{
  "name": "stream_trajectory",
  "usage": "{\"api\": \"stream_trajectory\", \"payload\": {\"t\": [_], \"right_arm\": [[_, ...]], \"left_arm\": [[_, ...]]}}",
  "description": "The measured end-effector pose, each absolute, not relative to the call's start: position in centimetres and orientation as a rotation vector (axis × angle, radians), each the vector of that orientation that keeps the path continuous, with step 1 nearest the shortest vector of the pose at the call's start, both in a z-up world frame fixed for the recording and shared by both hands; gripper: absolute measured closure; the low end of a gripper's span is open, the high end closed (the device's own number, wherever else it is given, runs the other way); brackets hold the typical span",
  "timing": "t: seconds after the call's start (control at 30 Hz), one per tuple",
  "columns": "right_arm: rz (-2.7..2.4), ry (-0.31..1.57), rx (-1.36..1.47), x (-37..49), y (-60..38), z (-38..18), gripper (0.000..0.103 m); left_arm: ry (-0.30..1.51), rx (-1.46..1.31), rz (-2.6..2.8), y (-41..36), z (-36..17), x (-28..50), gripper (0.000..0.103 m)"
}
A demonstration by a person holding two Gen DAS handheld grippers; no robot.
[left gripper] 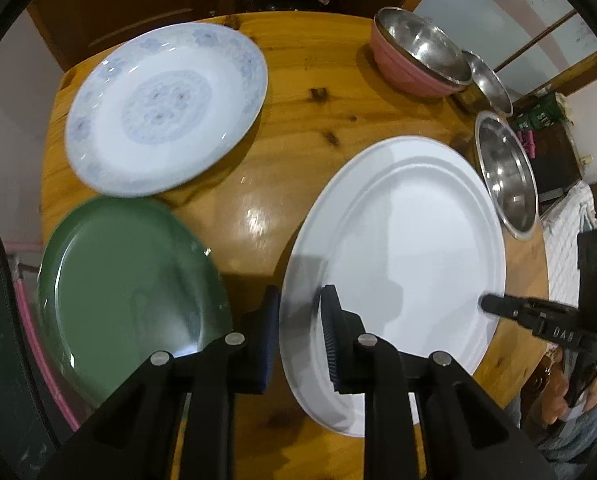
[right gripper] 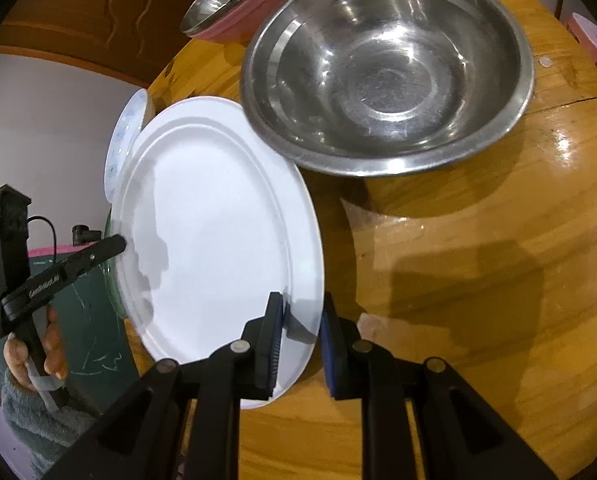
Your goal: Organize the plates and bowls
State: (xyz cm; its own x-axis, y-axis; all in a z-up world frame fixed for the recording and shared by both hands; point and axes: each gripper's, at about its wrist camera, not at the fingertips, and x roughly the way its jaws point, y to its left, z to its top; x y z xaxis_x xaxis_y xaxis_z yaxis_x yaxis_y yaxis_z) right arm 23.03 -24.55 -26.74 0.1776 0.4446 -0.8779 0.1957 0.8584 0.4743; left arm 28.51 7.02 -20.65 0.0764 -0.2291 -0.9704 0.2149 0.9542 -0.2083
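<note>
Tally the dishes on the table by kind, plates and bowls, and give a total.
Plates: 3, the white plate, the green plate and the blue-patterned plate.
Bowls: 3, the pink bowl with steel inside, the small steel bowl and the large steel bowl.
Total: 6

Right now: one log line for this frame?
left gripper: shut on white plate rim | right gripper: shut on opposite rim | plate: lifted, tilted | green plate: on table
</note>
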Motion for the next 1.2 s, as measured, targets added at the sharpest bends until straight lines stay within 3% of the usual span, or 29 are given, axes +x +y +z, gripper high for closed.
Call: {"api": "stream_trajectory", "payload": {"t": [0.53,0.87,1.2], "right_arm": [[0.229,1.377,0.350,18.8,-22.1,-21.7,0.084],[0.224,1.482,0.260,15.1,-21.2,-25.3,0.083],[0.225,1.494,0.186,13.2,-18.8,-26.8,0.083]], "left_arm": [[1.451,-0.059,-0.354,8.7,-17.0,14.7,0.084],[1.514,-0.176,-0.316,9.1,-20.6,8.2,0.084],[1.492,-0.199,-0.243,9.2,-22.3,6.6,0.084]]}}
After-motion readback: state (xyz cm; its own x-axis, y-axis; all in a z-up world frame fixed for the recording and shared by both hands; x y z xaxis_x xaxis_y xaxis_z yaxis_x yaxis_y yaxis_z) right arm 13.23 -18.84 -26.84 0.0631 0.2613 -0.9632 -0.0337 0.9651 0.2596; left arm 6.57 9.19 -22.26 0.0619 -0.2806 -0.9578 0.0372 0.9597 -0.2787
